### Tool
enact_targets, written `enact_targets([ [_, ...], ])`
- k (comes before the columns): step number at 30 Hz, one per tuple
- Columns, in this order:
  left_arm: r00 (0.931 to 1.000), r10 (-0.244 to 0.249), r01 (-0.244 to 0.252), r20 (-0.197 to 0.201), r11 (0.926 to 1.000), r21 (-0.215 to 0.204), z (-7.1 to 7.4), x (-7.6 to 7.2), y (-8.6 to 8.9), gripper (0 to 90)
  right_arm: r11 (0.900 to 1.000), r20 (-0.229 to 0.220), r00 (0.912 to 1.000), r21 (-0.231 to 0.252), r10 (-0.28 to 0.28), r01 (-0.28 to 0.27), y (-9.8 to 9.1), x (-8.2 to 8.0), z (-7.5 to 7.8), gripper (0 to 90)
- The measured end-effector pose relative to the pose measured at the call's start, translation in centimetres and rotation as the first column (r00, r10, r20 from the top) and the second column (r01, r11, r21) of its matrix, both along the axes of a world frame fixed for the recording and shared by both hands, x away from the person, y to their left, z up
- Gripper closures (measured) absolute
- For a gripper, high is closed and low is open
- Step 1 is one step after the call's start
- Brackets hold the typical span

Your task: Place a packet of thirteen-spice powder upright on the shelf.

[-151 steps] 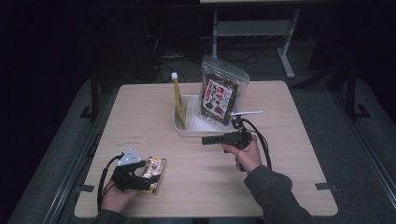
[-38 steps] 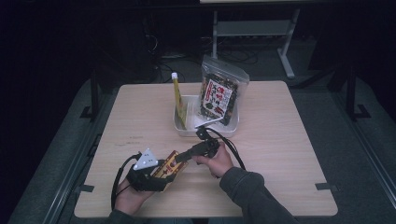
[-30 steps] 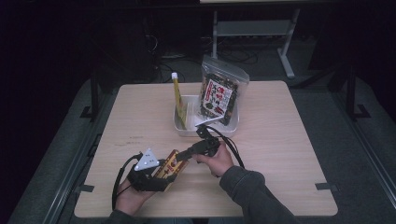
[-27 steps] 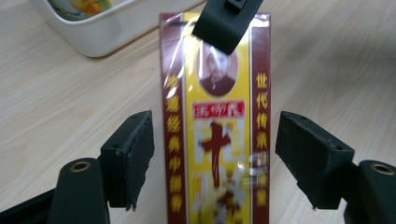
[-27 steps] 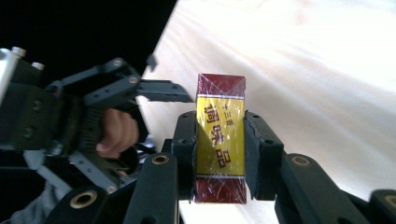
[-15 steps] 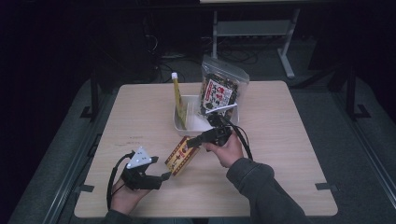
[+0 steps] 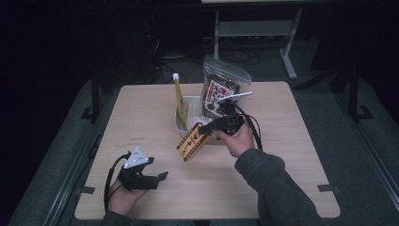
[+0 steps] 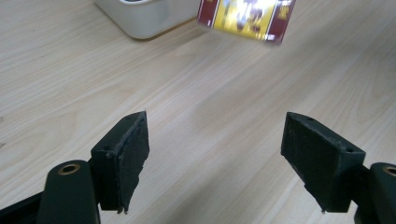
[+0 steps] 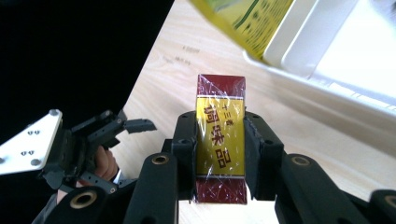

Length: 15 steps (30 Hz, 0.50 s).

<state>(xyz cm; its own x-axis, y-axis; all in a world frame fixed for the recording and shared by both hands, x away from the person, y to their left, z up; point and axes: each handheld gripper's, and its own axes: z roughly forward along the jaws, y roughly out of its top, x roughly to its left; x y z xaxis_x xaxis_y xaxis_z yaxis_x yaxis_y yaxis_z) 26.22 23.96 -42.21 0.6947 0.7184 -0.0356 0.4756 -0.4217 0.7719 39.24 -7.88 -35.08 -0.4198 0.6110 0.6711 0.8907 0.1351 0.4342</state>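
Seasoning packet [image 7: 192, 143], red and yellow, hung pinched between the pads of the right hand-held gripper [image 7: 203, 128], lifted off the wooden surface [image 7: 291, 155] just in front of the white tray [image 7: 180, 123]. Nearer the person than that tray, the left hand-held gripper [image 7: 160, 177] sat low with jaws spread, having just been opening, nothing between them.

Packet [image 7: 193, 142] before tray [image 7: 184, 127]

a white bin [image 7: 184, 123] on the table [image 7: 141, 113] holds a yellow stick pack [image 7: 179, 96] and snack bag [image 7: 221, 92].
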Motion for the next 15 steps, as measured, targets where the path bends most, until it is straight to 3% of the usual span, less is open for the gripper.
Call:
enact_targets([
  [10,0.9998,0.020,-0.020,-0.001,0.9998,-0.004,-0.1,0.1,0.4,23.8,0.9965,0.028,0.9962,-0.012,-0.082,0.083,-1.1,1.2,1.6,67.9],
  [15,0.9998,0.021,-0.021,-0.001,0.9998,-0.004,-0.1,0.1,0.5,23.7,0.9892,0.051,0.9891,-0.043,-0.138,0.140,-1.4,2.3,2.5,67.9],
])
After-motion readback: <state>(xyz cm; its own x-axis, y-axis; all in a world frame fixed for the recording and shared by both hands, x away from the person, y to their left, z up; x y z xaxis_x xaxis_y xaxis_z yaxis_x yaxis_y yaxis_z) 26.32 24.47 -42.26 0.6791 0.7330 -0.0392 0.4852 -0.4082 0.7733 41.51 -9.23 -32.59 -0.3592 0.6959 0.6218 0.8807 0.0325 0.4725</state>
